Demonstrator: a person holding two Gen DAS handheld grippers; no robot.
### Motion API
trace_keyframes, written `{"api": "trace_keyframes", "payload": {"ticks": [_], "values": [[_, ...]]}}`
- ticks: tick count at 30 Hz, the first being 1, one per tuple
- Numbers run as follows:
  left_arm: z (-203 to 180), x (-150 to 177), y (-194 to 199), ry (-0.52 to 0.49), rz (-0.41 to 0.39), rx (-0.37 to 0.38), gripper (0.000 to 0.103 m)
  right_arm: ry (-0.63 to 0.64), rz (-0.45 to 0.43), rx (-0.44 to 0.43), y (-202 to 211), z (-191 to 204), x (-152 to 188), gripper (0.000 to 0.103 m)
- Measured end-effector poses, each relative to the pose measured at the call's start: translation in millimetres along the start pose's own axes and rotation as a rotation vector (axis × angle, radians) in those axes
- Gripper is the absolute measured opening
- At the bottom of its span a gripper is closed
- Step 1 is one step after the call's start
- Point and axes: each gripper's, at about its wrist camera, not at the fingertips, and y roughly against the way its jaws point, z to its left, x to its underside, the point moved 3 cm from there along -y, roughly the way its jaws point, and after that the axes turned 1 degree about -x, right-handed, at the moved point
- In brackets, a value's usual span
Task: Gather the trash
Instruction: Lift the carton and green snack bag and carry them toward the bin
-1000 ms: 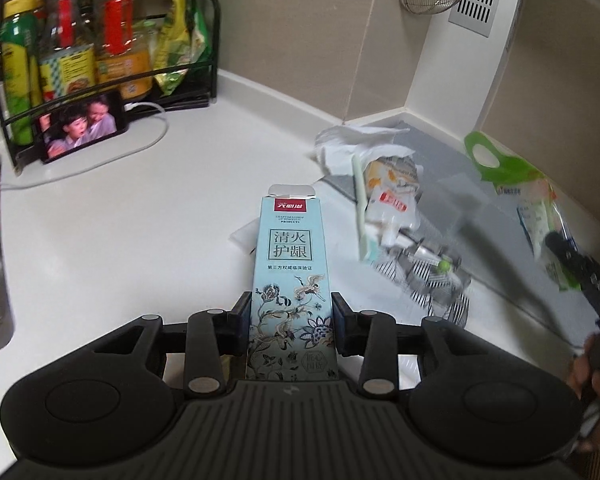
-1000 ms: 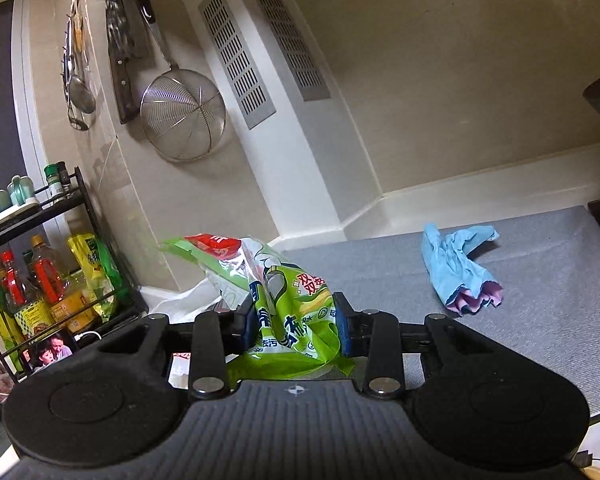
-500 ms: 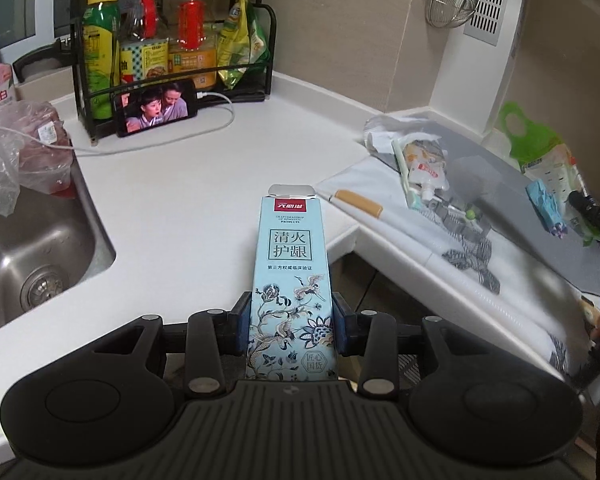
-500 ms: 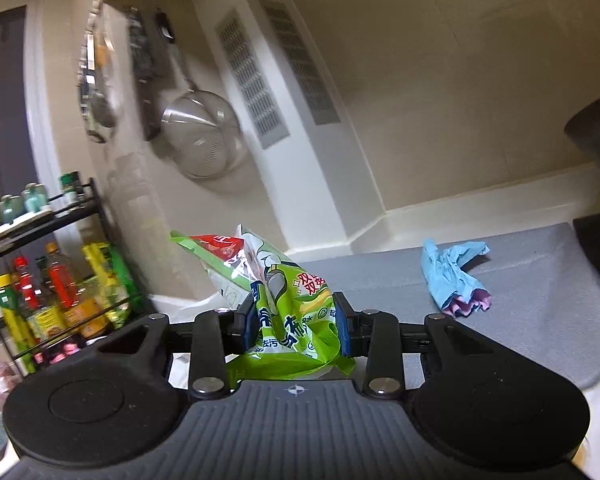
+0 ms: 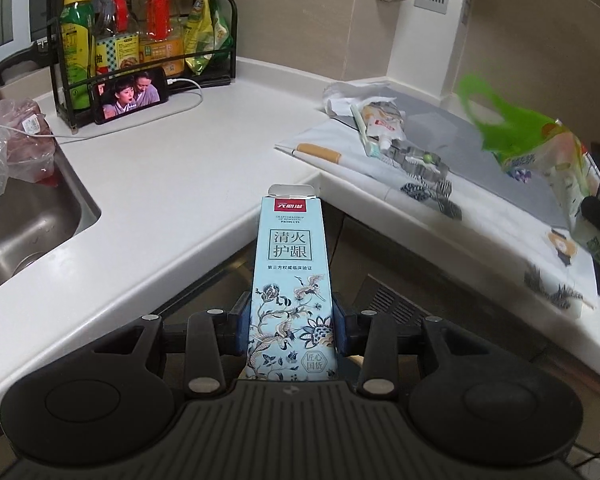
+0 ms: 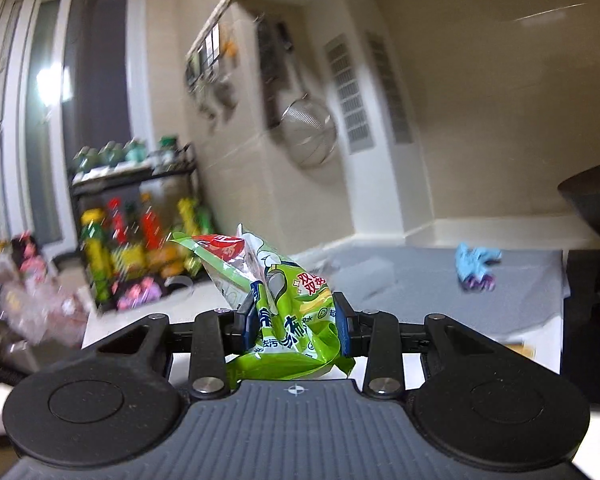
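Observation:
My left gripper [image 5: 291, 322] is shut on a pale blue toothpaste box [image 5: 290, 276] with a flower print, held off the counter edge above the floor gap. My right gripper [image 6: 296, 320] is shut on a crumpled green plastic wrapper [image 6: 288, 300]. That same green wrapper [image 5: 540, 152] shows blurred at the right of the left wrist view, above the grey mat. On the mat lie a squeezed toothpaste tube [image 5: 382, 122], a toothbrush [image 5: 362, 130], crumpled white paper [image 5: 348, 94] and a cigarette [image 5: 318, 152].
A steel sink [image 5: 16, 232] with a clear plastic bag [image 5: 8, 152] is at left. A black rack of bottles [image 5: 140, 40] and a phone [image 5: 130, 96] stand at the back. A blue cloth [image 6: 476, 266] lies on the grey mat [image 6: 420, 280]. A strainer [image 6: 308, 132] hangs on the wall.
Both grippers pulled back from the counter with their loads still held. The left now hangs past the counter edge, with the sink in view. The right view swung and blurred.

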Motion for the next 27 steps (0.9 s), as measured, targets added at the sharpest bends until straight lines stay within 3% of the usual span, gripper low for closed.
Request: {"api": "trace_keyframes", "payload": {"ticks": [12,27], "values": [[-2.3,52.0,-2.4,-0.015,0.060,-0.022,0.043,-0.101,0.311,-0.088,13.8,45.2,72.0,0.039],[-1.9,54.9,1.7,-0.002,0.057,-0.010,0.043,-0.073,0.322,-0.102,12.2,53.8,70.4,0.040]]}}
